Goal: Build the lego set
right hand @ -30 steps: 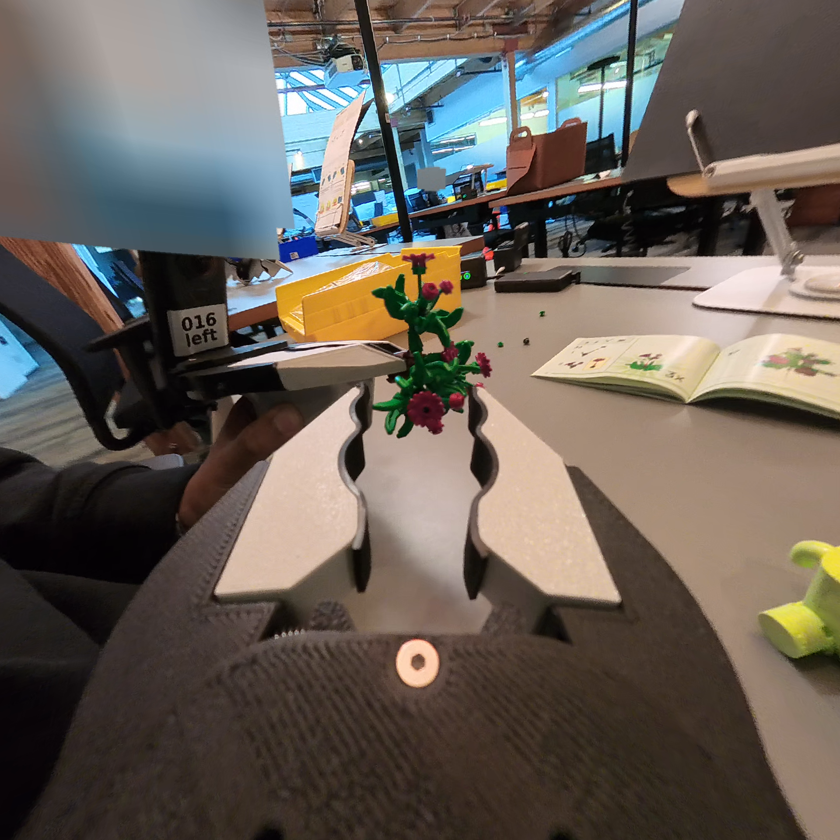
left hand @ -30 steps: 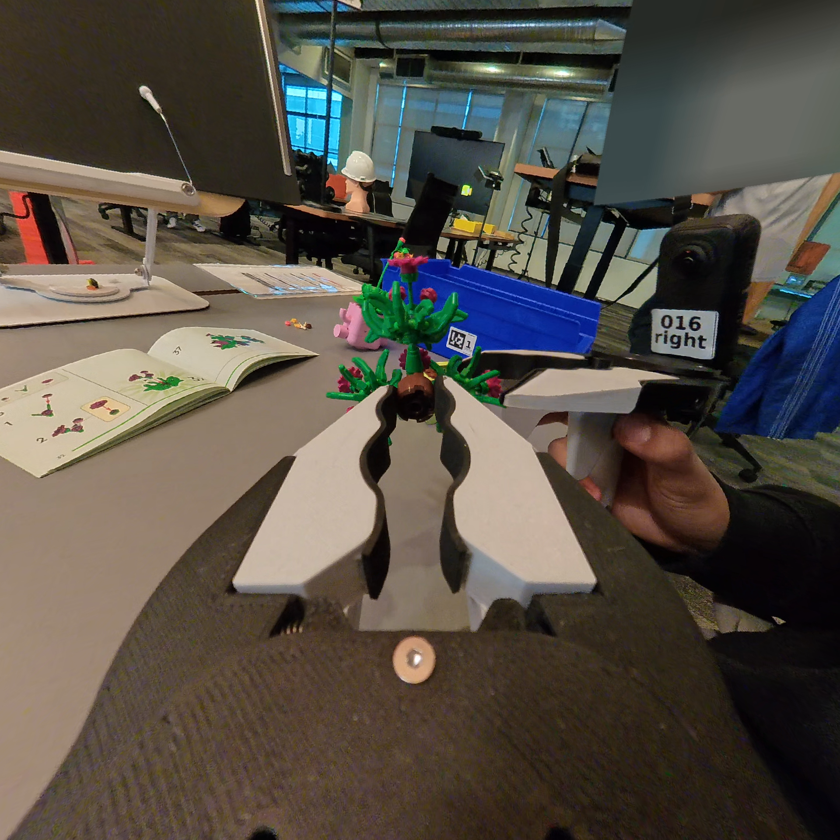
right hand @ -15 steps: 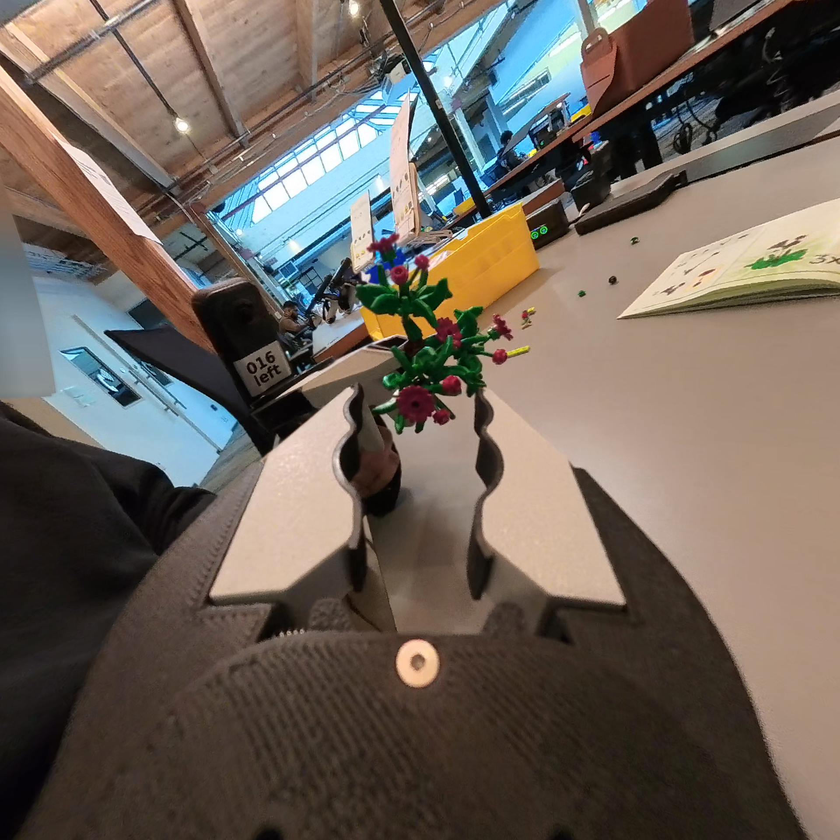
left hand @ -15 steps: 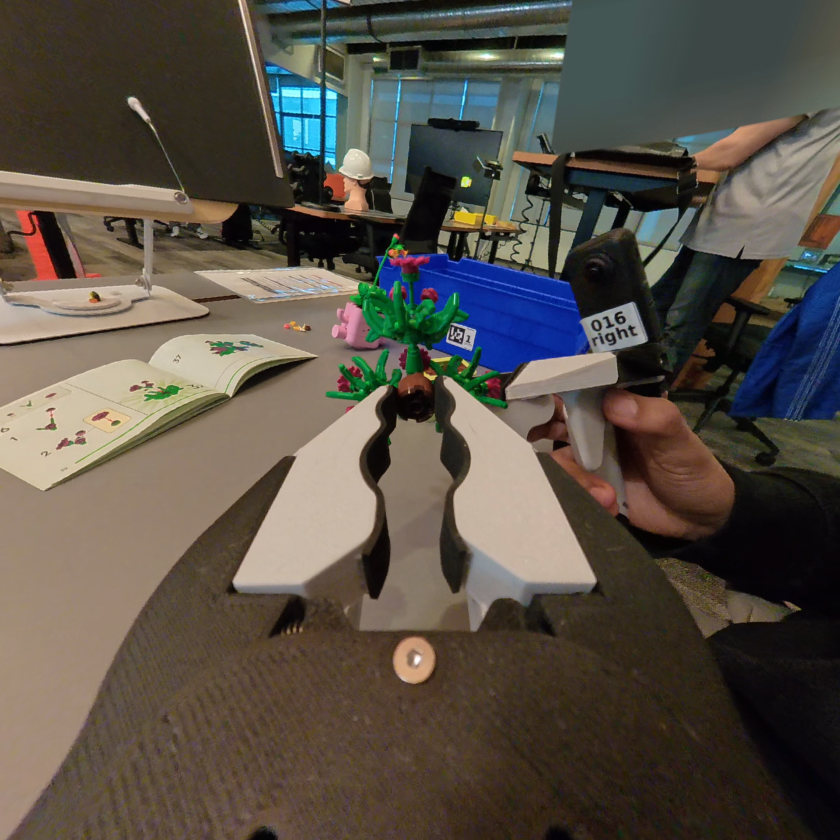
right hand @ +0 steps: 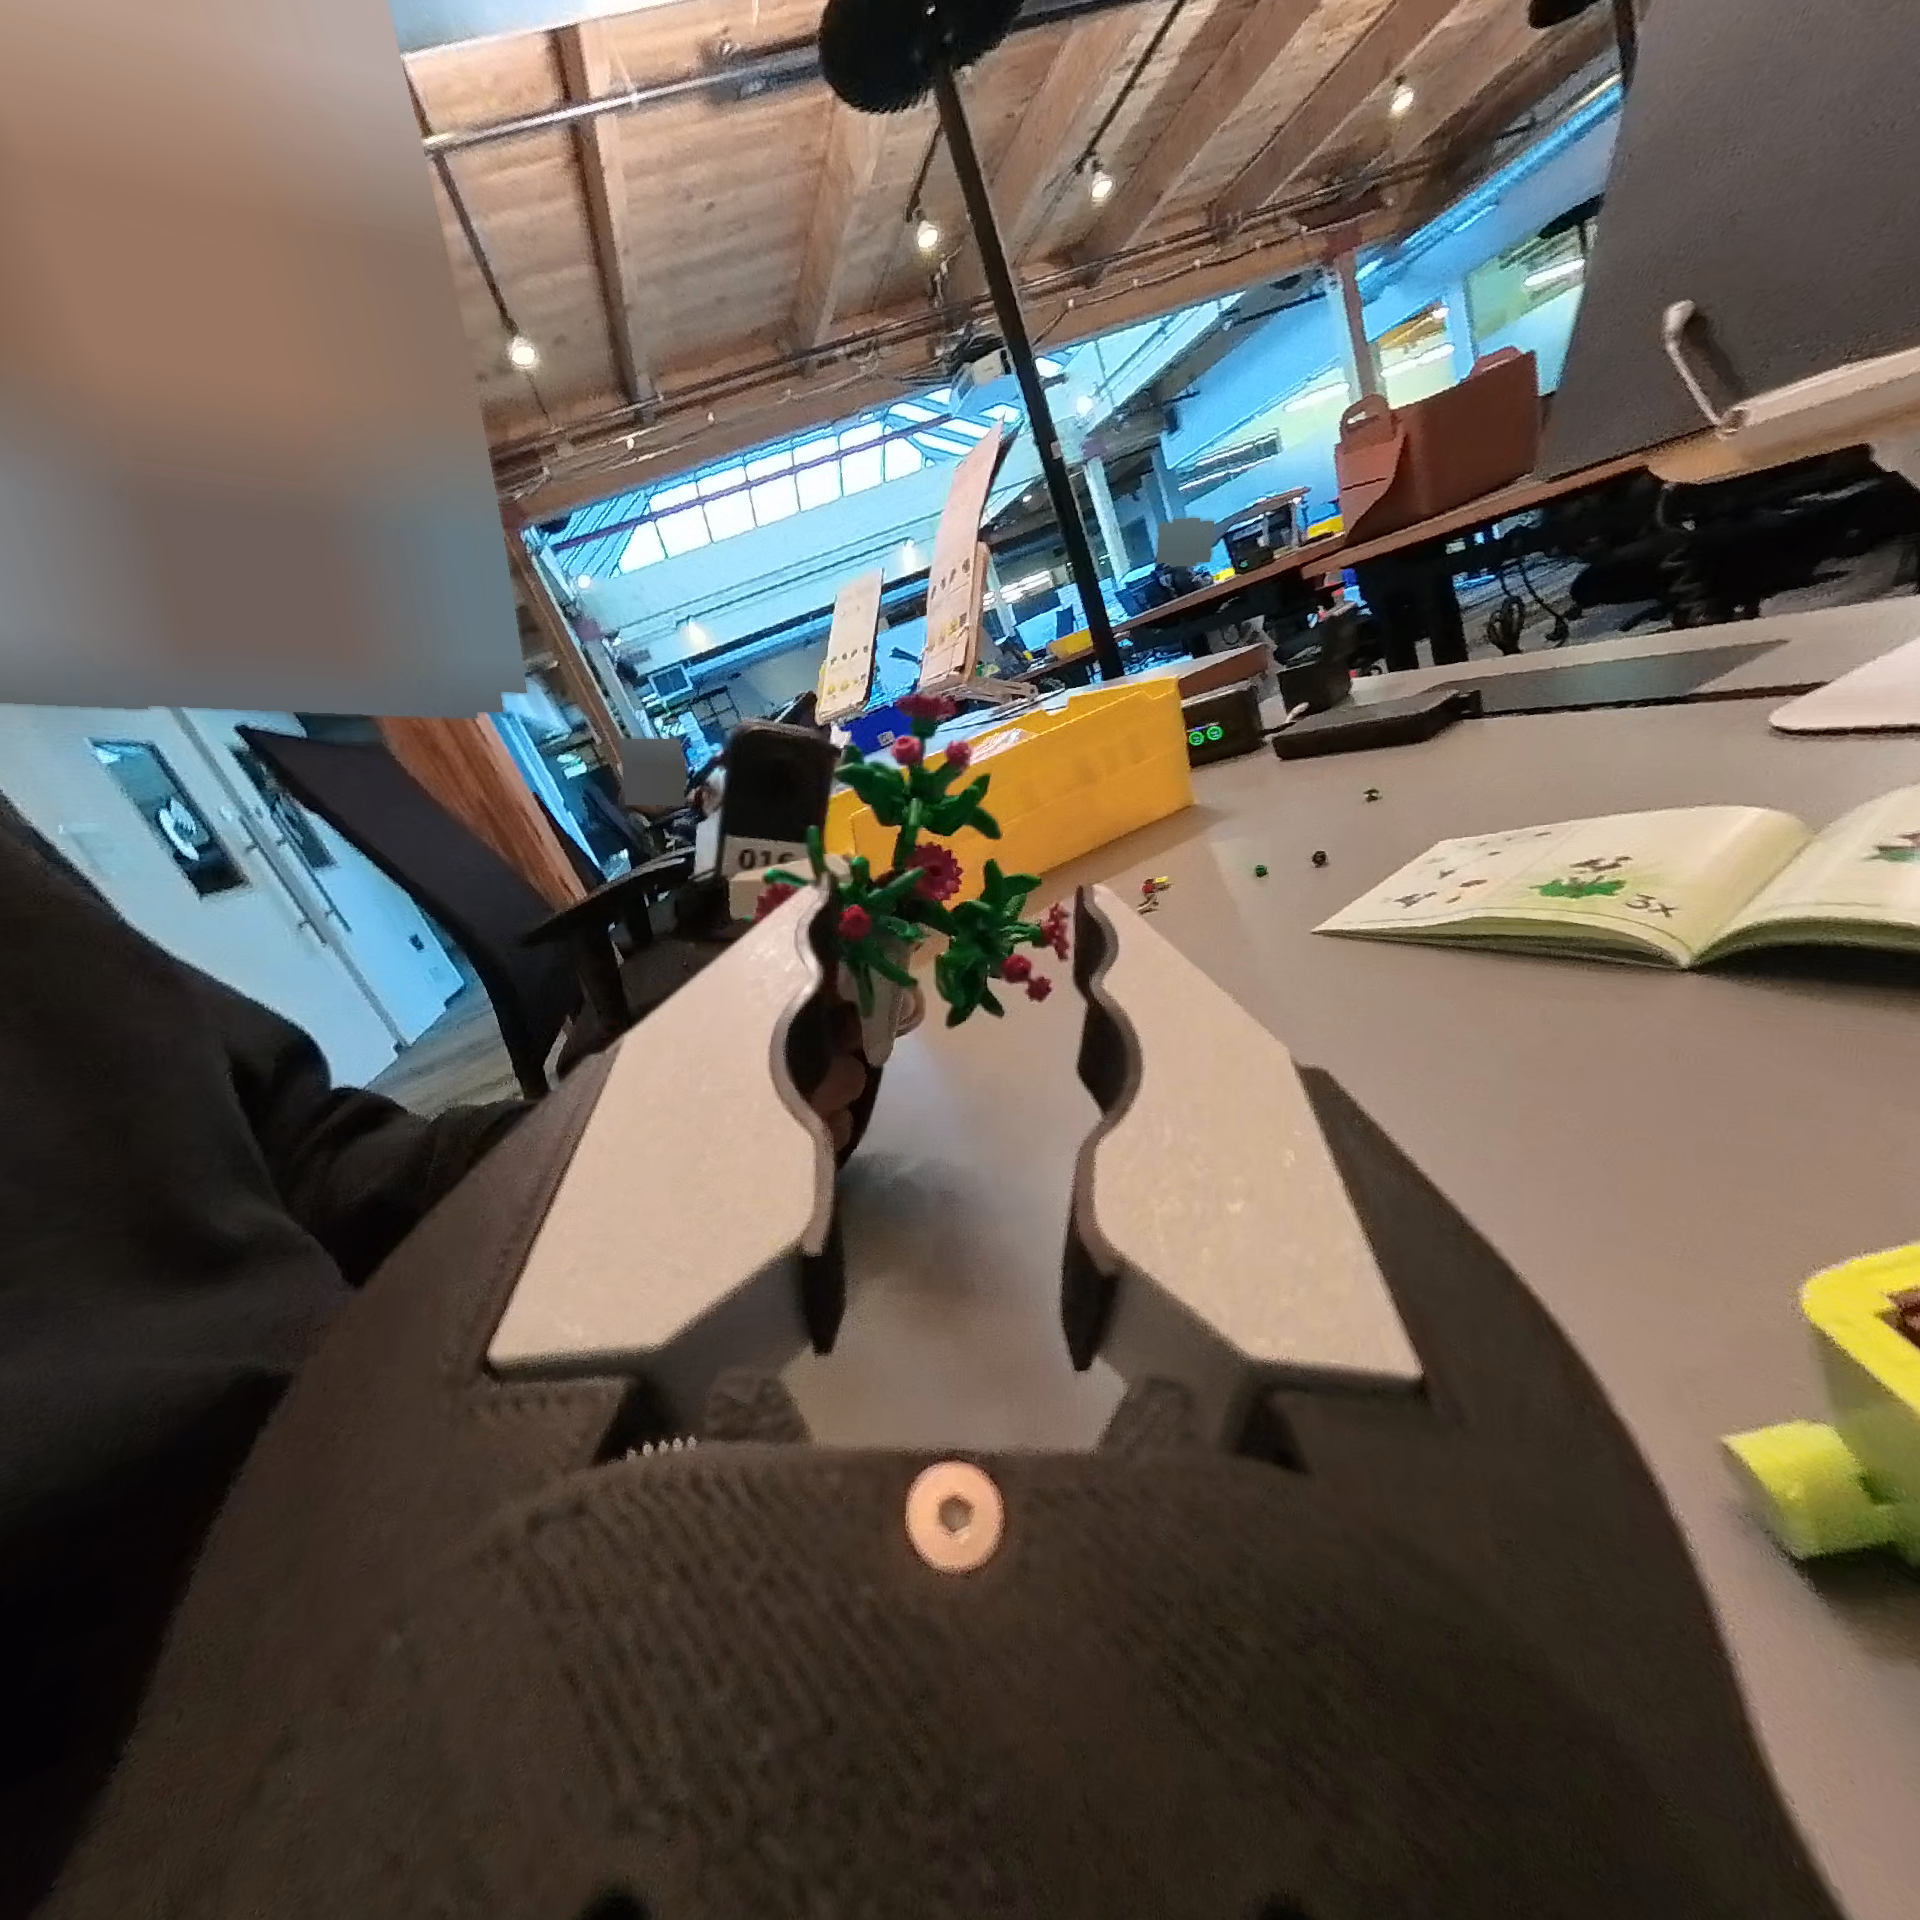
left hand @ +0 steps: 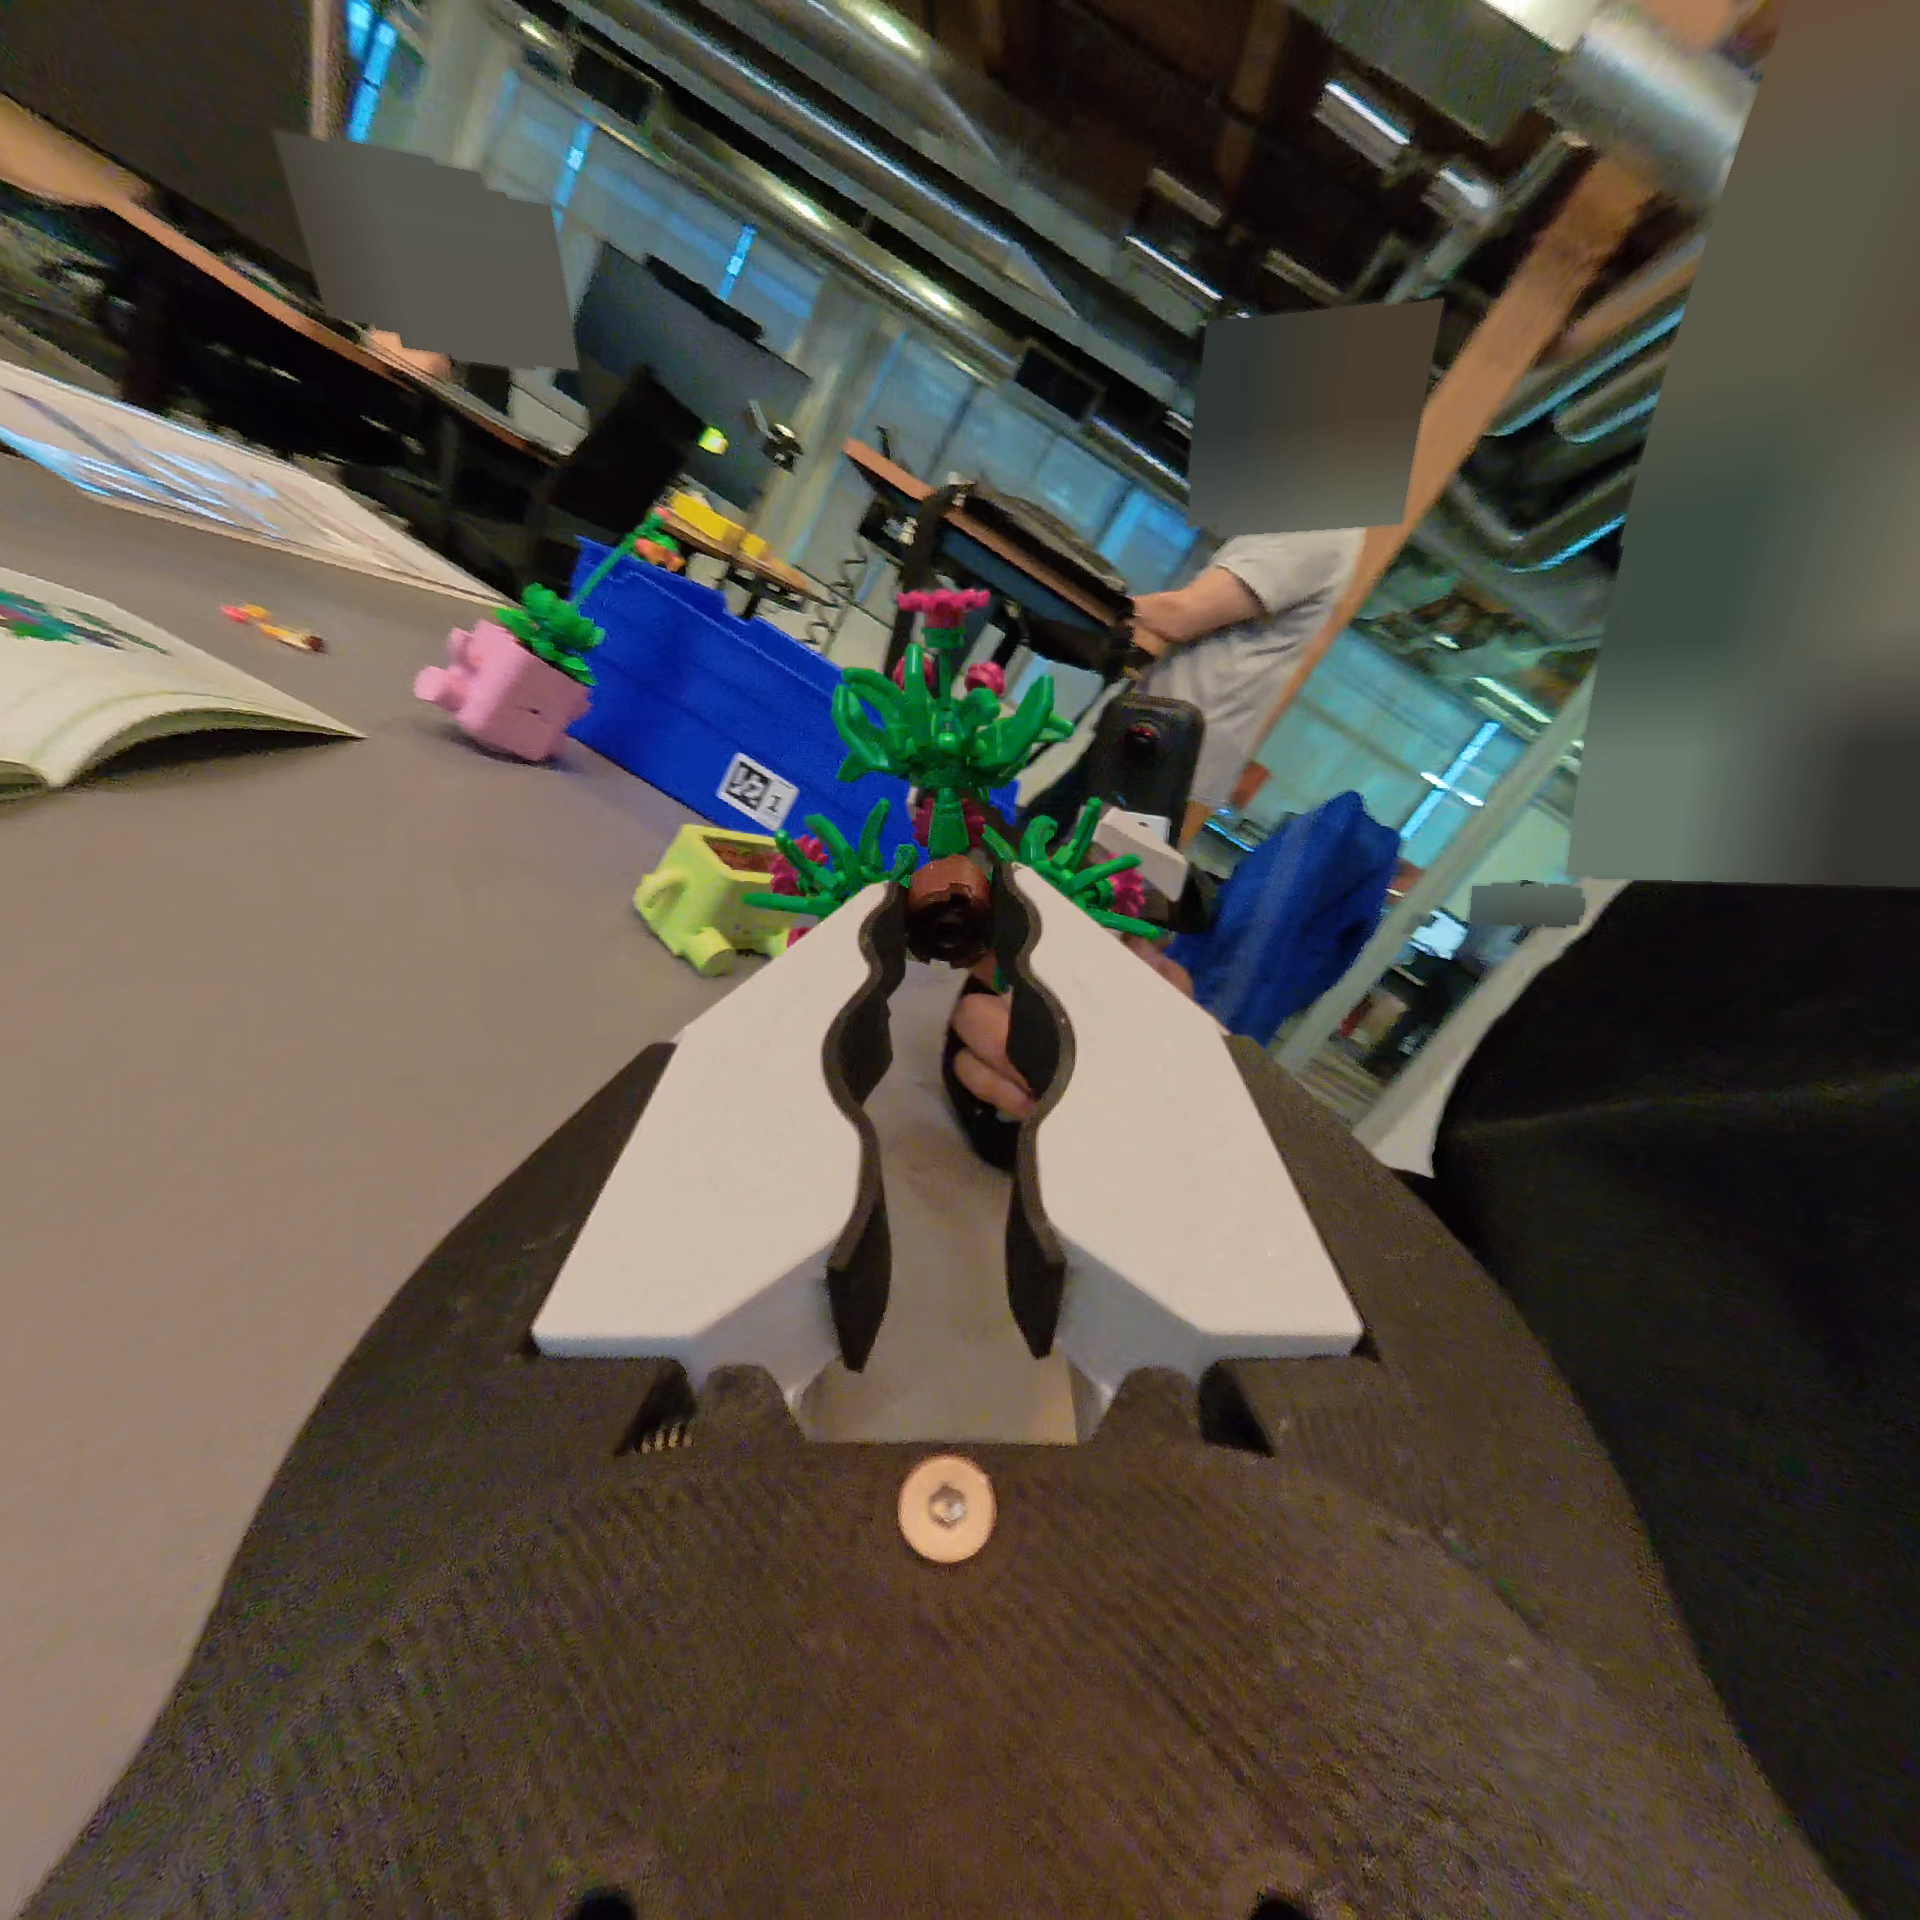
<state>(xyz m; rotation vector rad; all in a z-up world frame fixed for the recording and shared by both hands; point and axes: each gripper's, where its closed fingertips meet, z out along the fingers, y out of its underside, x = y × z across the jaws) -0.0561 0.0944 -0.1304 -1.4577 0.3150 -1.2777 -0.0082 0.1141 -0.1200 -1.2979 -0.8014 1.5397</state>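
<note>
My left gripper (left hand: 948,925) is shut on the brown round base (left hand: 948,914) of a green lego plant (left hand: 940,727) with magenta flowers and holds it tilted above the grey table (left hand: 312,987). A lime-green lego pot (left hand: 717,899) lies on the table just left of the fingertips; it also shows in the right wrist view (right hand: 1860,1382). My right gripper (right hand: 951,914) is open, and the plant (right hand: 935,894) shows at its fingertips, nearer the left finger. The left gripper's body (right hand: 769,800) is partly hidden behind the plant.
A pink lego pot with a small plant (left hand: 509,681) stands by a blue bin (left hand: 707,686). An open instruction booklet (right hand: 1662,883) lies on the table, with small loose pieces (right hand: 1314,857) near it. A yellow bin (right hand: 1039,769) stands beyond the plant. A person in a grey shirt (left hand: 1247,644) stands farther off. The left gripper's tips are roughly 6 centimeters from the right gripper's. My right gripper is the nearer one to the lime-green lego pot (left hand: 717,899): about 12 centimeters, against 20 centimeters. Seen from the right wrist view (right hand: 1845,1371) as well.
My left gripper has tilted and shifted with the plant, so the lime-green pot now shows beside its tips. My right gripper has swung round and now faces the plant more level.
</note>
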